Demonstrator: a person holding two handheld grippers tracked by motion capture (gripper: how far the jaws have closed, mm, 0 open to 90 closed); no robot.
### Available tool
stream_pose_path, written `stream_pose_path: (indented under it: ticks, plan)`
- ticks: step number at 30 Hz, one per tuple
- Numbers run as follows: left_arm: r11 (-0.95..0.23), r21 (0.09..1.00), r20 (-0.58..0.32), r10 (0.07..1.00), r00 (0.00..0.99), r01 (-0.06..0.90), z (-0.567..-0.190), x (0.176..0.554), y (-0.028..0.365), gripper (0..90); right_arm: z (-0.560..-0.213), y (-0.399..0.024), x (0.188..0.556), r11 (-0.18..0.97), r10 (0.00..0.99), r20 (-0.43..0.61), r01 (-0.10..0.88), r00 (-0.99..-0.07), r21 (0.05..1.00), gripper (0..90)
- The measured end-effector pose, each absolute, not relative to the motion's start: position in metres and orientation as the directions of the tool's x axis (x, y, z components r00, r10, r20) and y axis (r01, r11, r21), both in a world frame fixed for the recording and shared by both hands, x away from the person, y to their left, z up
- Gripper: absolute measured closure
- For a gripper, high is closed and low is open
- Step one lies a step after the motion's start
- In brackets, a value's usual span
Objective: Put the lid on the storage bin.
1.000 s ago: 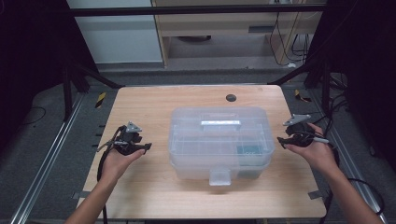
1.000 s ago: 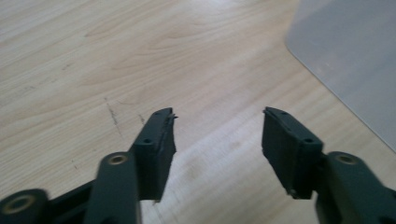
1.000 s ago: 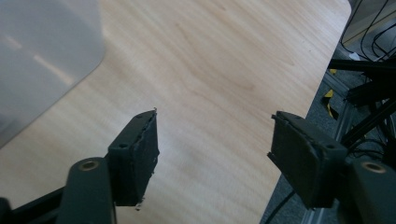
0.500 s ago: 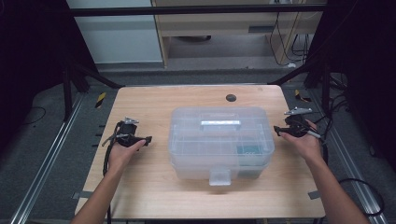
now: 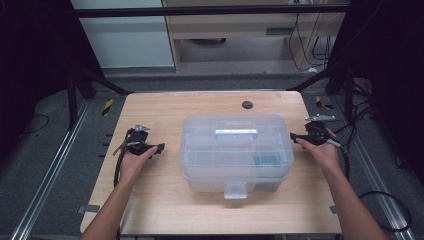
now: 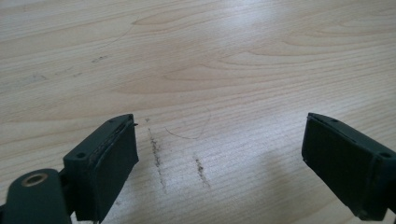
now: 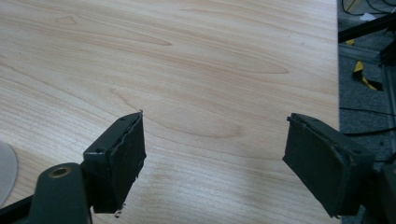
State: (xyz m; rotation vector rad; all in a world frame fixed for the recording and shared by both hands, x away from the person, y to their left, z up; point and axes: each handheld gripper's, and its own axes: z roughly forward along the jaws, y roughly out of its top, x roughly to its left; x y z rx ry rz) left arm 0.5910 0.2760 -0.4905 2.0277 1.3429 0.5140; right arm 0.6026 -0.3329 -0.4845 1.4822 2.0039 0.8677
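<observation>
High view: the left gripper (image 5: 159, 148) and right gripper (image 5: 294, 136) flank the clear plastic lidded storage box (image 5: 235, 150), which sits between them on the light wooden table (image 5: 165, 200). Left gripper view: jaws apart, just been opening, bare wood between. Right gripper view: the same.

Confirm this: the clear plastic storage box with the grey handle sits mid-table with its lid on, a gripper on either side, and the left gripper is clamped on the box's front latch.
Not quite. The left gripper is open with only bare wooden table between its jaws, as the left gripper view shows. In the high view it sits left of the clear plastic storage box, apart from it. The lid and the right gripper on the other side are as you say.
</observation>
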Motion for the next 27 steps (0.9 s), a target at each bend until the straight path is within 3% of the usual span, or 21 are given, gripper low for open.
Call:
stream_pose_path:
  ticks: [9, 19, 21, 27]
  plan:
    - [-0.262, 0.688, -0.037, 0.919, 0.393, 0.677, -0.499, 0.594, 0.274, 7.3, -0.496, -0.324, 0.605, 0.174, 0.960, 0.022, 0.660, -0.278, 0.731, 17.3]
    - [-0.287, 0.722, 0.023, 0.919, 0.394, 0.630, -0.507, 0.591, 0.271, 4.4, -0.510, -0.319, 0.602, 0.172, 0.966, 0.002, 0.652, -0.257, 0.738, 9.0]
    - [-0.286, 0.722, 0.022, 0.919, 0.393, 0.630, -0.507, 0.591, 0.271, 3.5, -0.511, -0.316, 0.602, 0.156, 0.973, 0.002, 0.669, -0.229, 0.727, 2.7]
    - [-0.282, 0.718, 0.023, 0.923, 0.384, 0.636, -0.507, 0.591, 0.271, 2.3, -0.512, -0.311, 0.599, 0.117, 0.986, 0.001, 0.683, -0.169, 0.721, 0.3]
